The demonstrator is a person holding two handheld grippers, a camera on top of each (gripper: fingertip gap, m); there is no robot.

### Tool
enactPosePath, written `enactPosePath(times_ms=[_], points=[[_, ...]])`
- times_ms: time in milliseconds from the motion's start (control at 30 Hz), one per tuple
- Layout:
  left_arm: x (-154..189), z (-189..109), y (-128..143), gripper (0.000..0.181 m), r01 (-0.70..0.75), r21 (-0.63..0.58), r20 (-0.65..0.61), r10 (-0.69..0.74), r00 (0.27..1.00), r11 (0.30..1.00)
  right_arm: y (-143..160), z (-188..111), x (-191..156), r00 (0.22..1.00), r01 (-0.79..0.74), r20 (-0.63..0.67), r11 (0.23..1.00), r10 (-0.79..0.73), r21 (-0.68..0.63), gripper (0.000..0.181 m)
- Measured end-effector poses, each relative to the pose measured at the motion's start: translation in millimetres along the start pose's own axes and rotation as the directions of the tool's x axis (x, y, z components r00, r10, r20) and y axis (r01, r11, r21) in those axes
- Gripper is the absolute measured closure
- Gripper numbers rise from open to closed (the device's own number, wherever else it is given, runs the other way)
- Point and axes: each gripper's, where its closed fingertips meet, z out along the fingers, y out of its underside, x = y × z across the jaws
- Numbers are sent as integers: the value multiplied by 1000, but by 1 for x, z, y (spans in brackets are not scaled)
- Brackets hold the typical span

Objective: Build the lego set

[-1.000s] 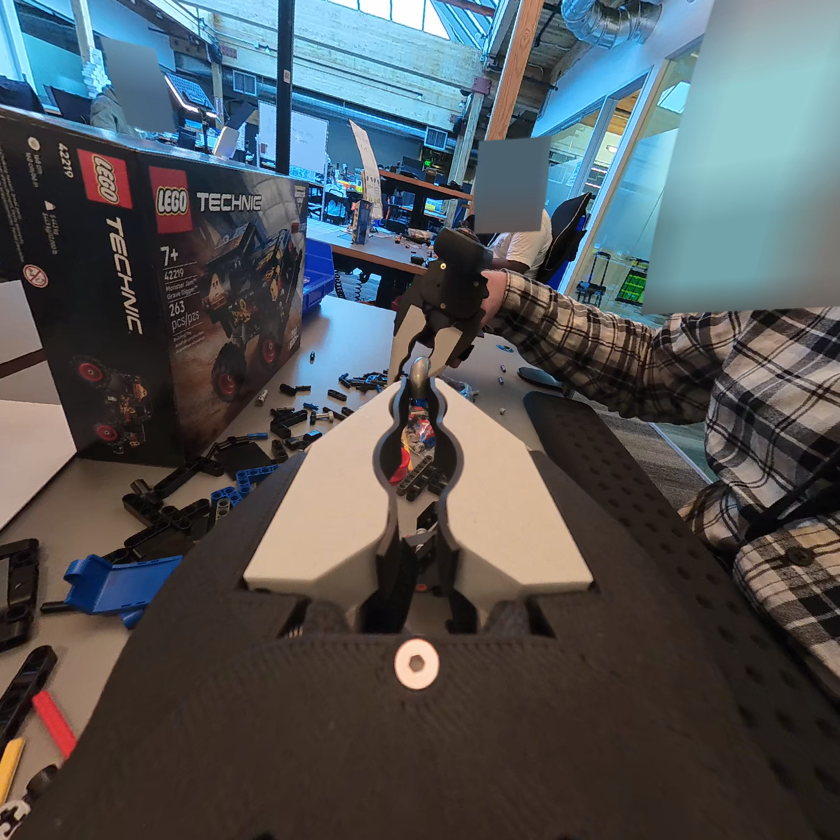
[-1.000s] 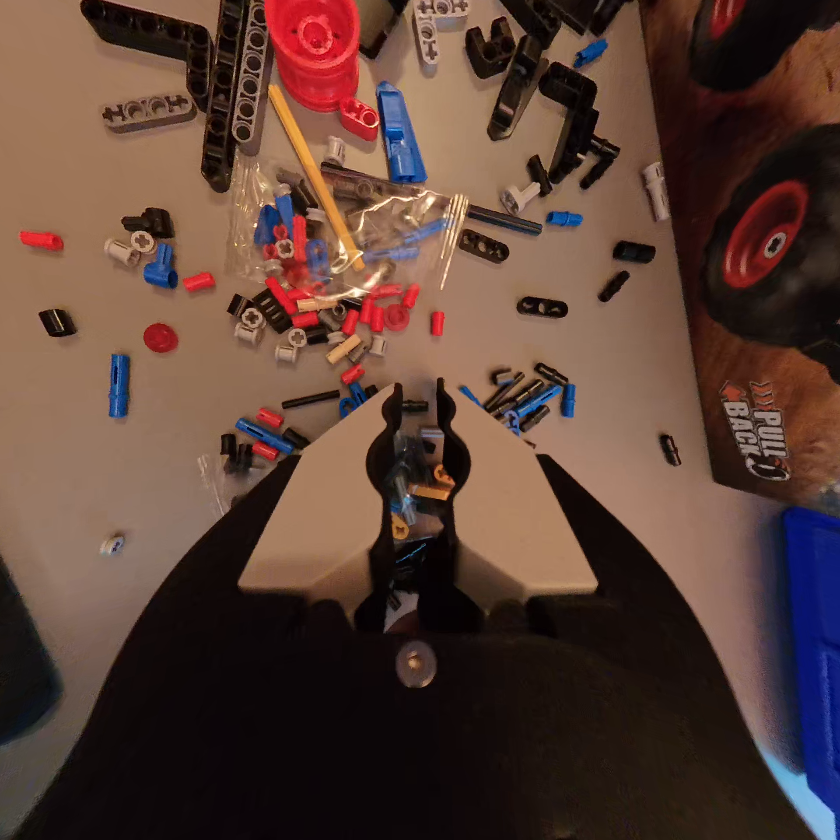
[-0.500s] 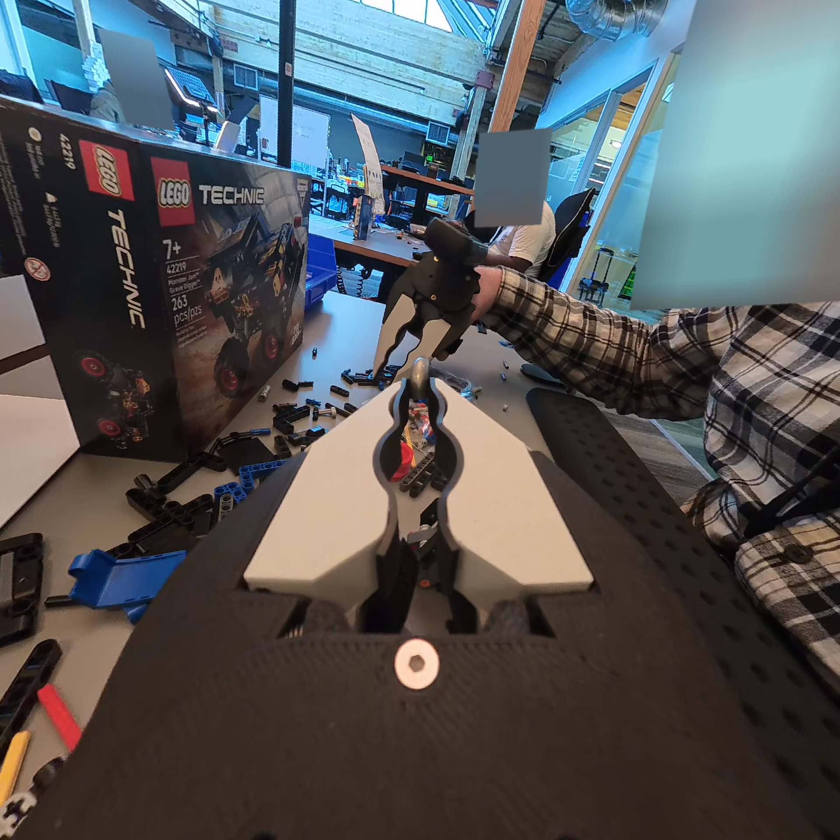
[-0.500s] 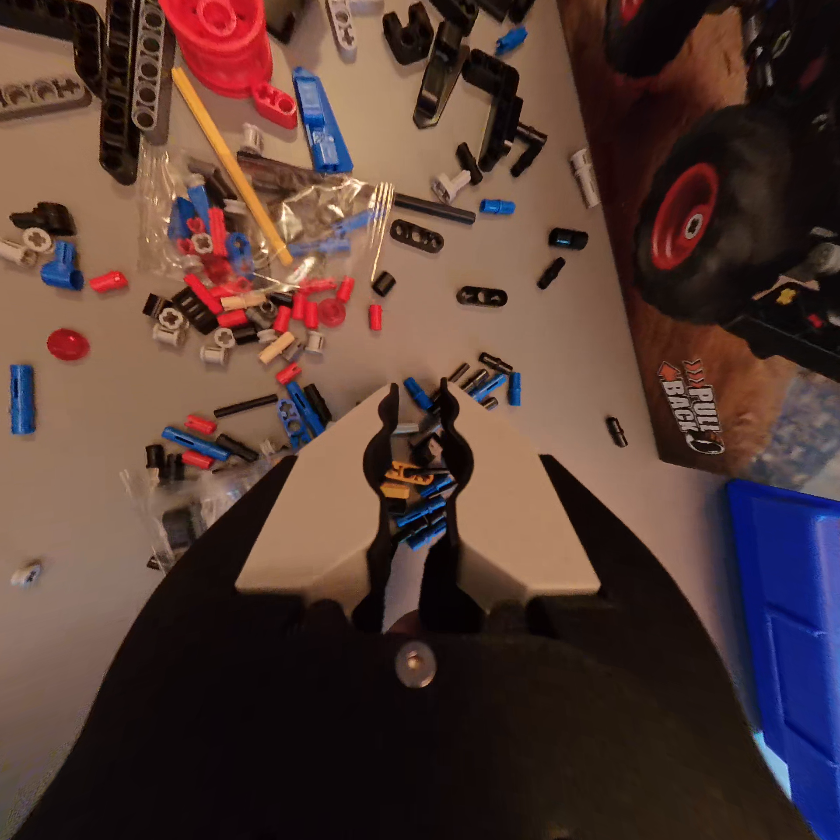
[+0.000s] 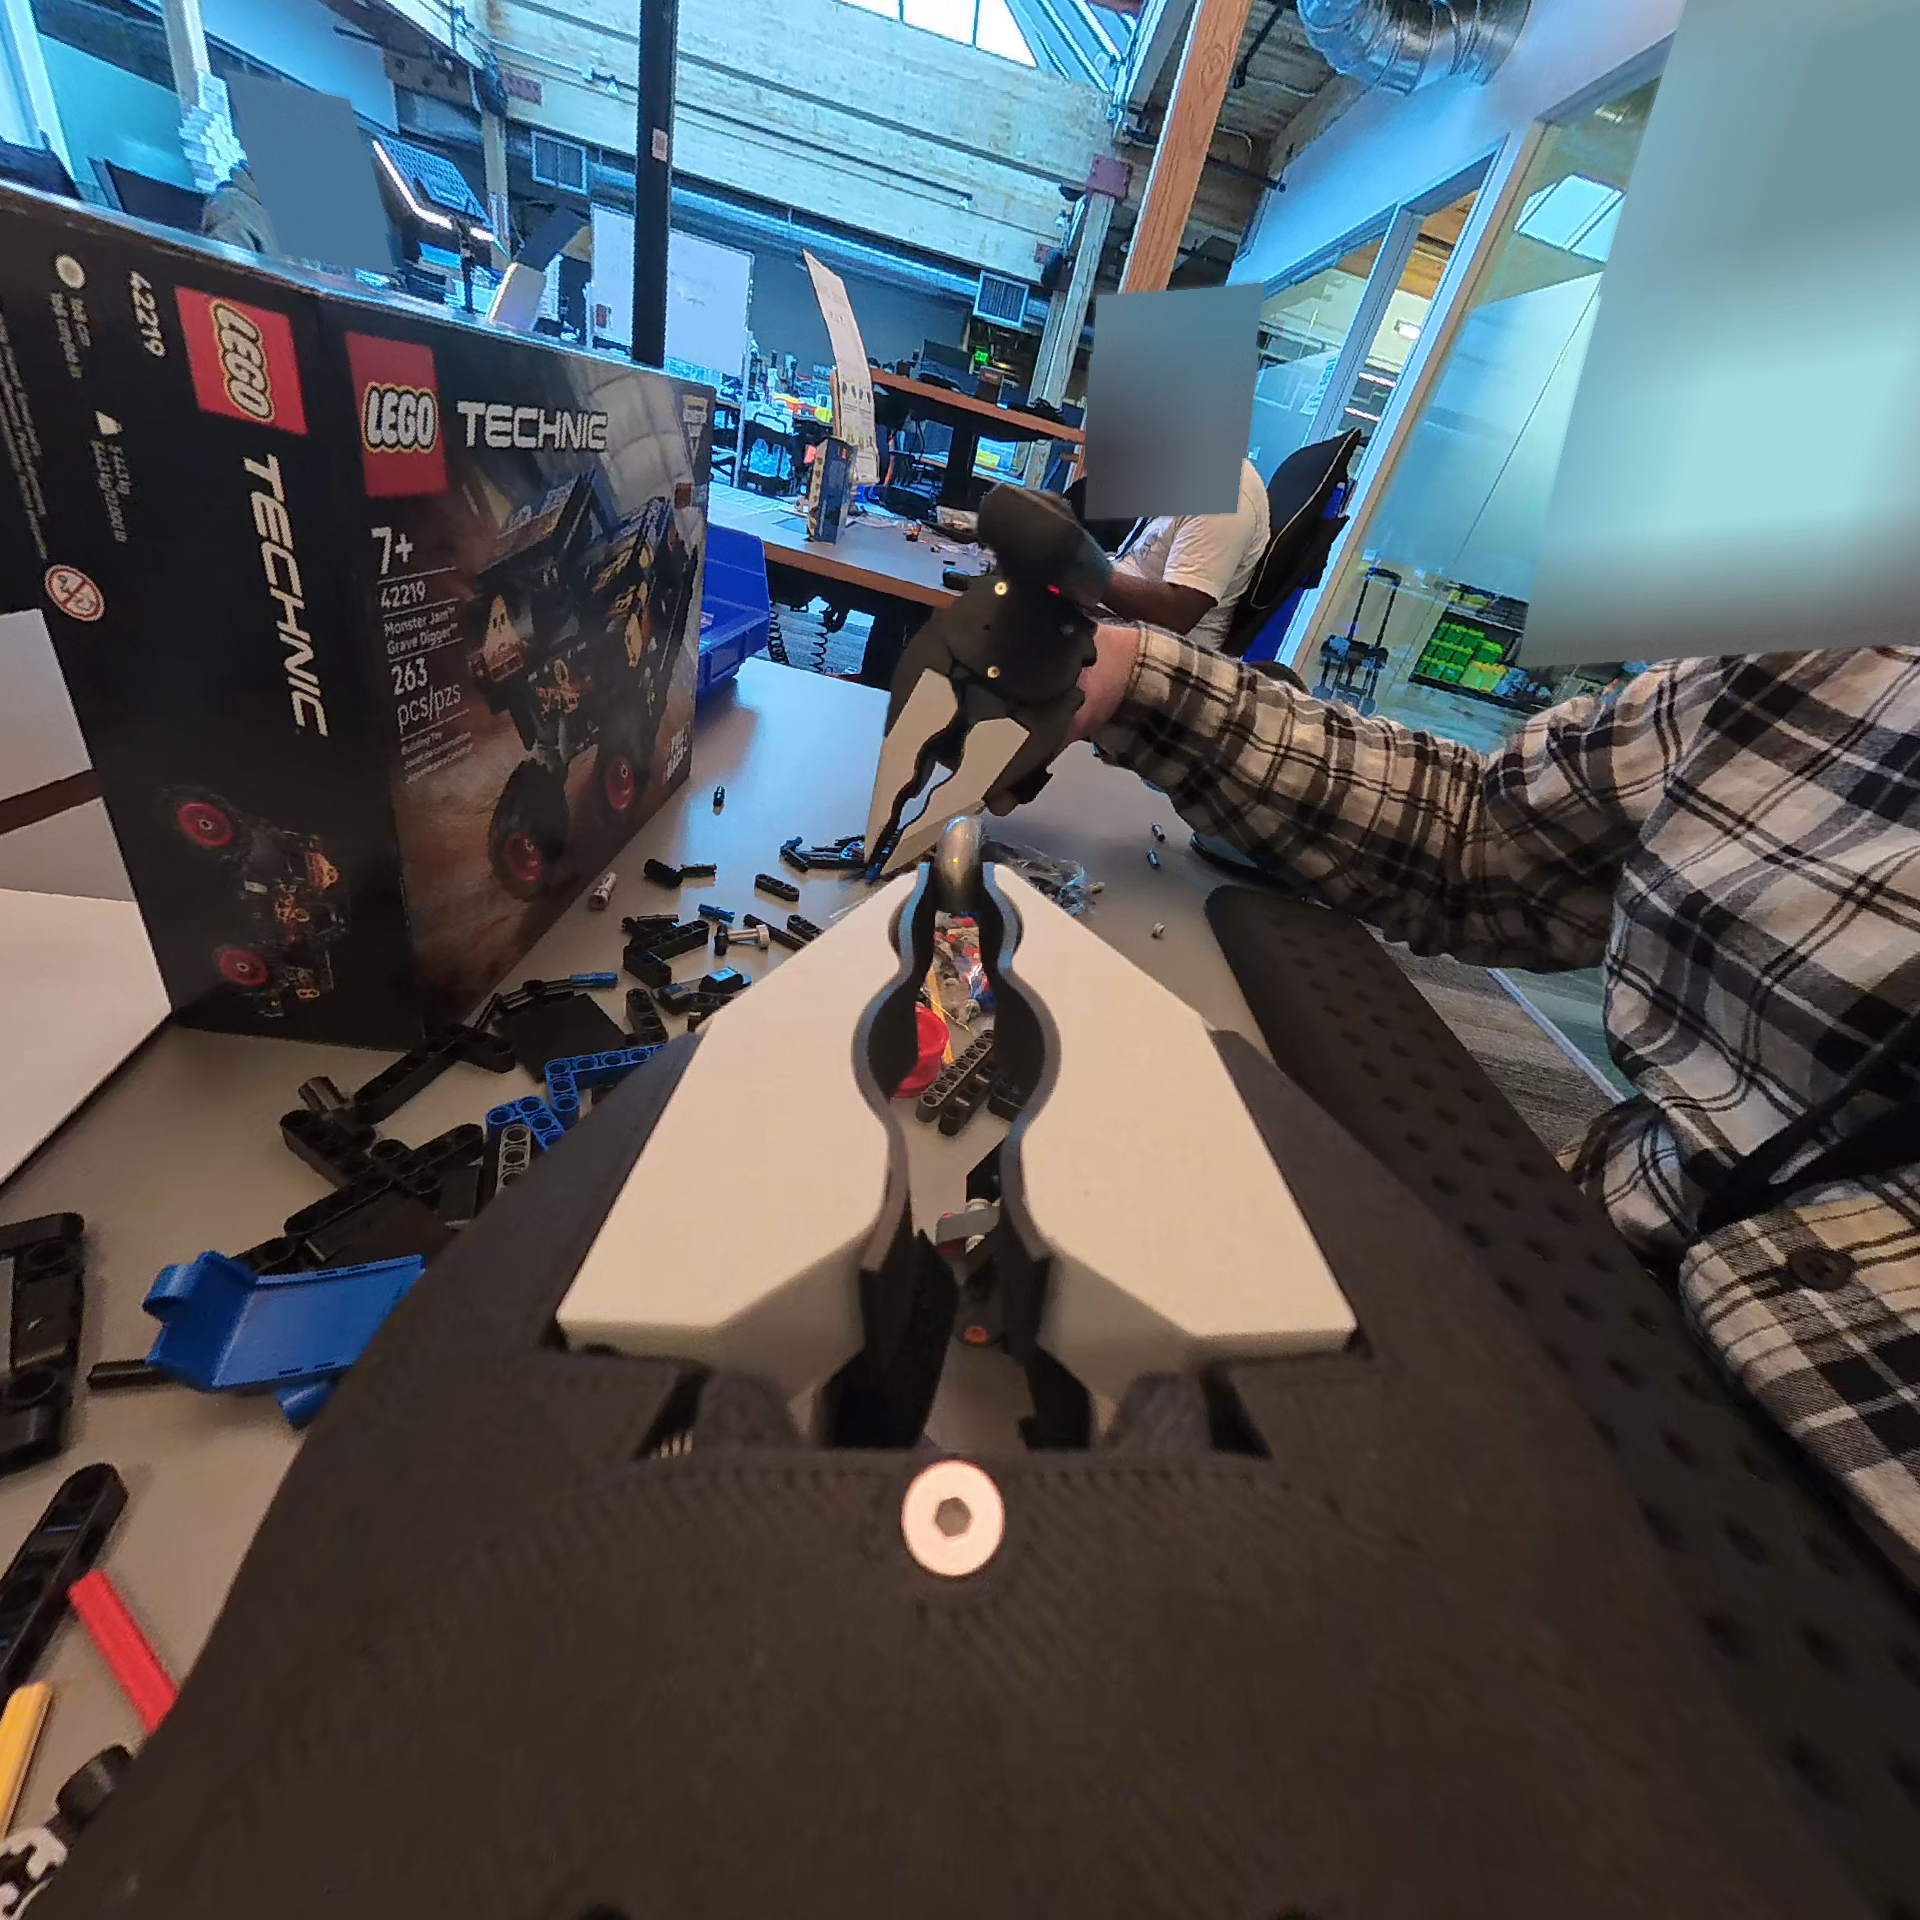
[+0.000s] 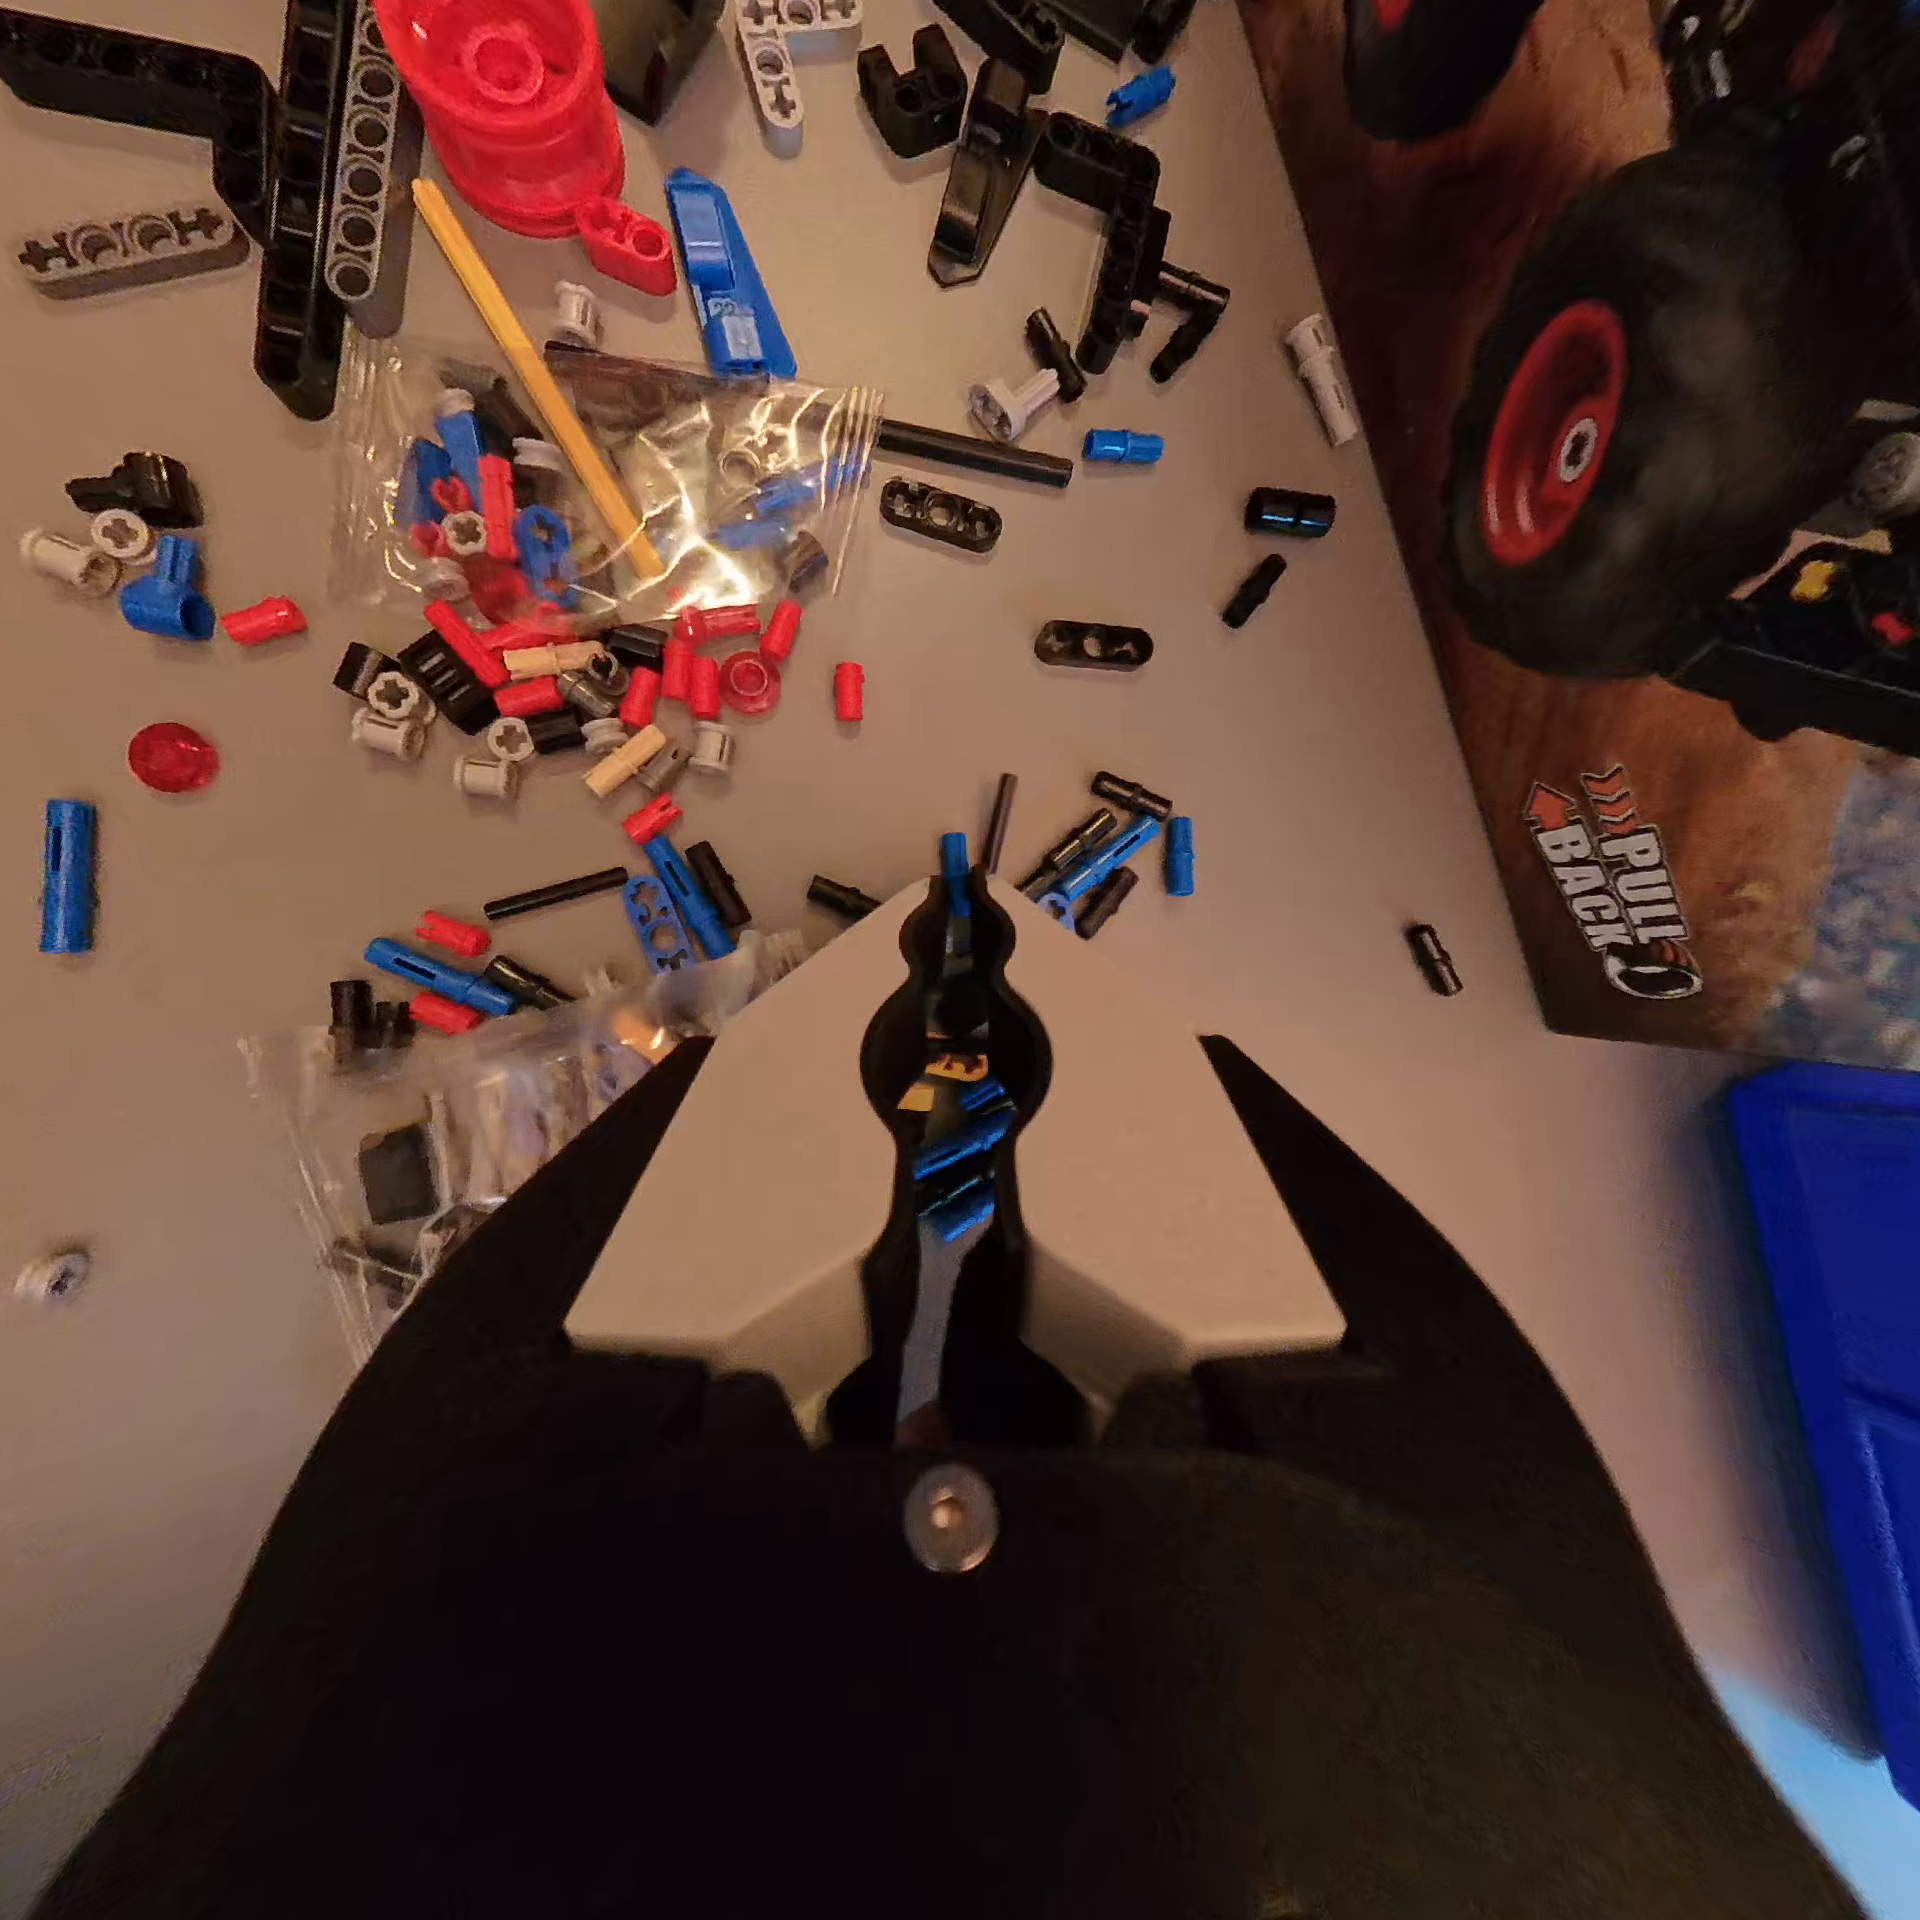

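A: Two grippers, both clamped: the right gripper (image 6: 954,883) pinches a blue pin (image 6: 953,858) at its very tips, just off the box (image 6: 1621,665); the left gripper (image 5: 958,883) holds a grey piece (image 5: 958,854), I think

B: The risk?

A: So shallow a pinch lets the pin twist or drop among the loose pins beside the box

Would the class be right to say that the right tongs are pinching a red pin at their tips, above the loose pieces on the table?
Not quite. The pin is blue, not red. The right wrist view shows the right tongs shut on a blue pin that sticks out past their tips, above the loose pieces on the table. The rest stands.
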Motion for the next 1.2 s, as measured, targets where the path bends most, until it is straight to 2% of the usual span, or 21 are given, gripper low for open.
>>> enactPosePath(times_ms=[100, 200, 500, 733, 833, 1200], points=[[1, 1, -1, 176, -4, 3, -1, 4, 1000, 1000, -13, -8, 0, 999, 5, -49, 998, -2, 57, 180], [2, 3, -2, 176, -4, 8, 0, 4, 1000, 1000, -41, -20, 0, 989, 55, -143, 992, -38, 113, 180], [7, 11, -3, 176, -8, 13, -2, 8, 1000, 1000, -157, -44, -30, 937, 225, -330, 918, -112, 326, 180], [12, 12, -8, 176, -10, 37, -8, 11, 1000, 999, -219, -43, -57, 867, 377, -460, 858, -194, 350, 180], [14, 13, -10, 176, -17, 42, -8, 18, 1000, 999, -231, -41, -65, 848, 414, -485, 838, -212, 356, 181], [14, 19, -10, 176, -22, 45, 2, 22, 1000, 999, -239, -41, -74, 831, 438, -513, 820, -212, 370, 180]])
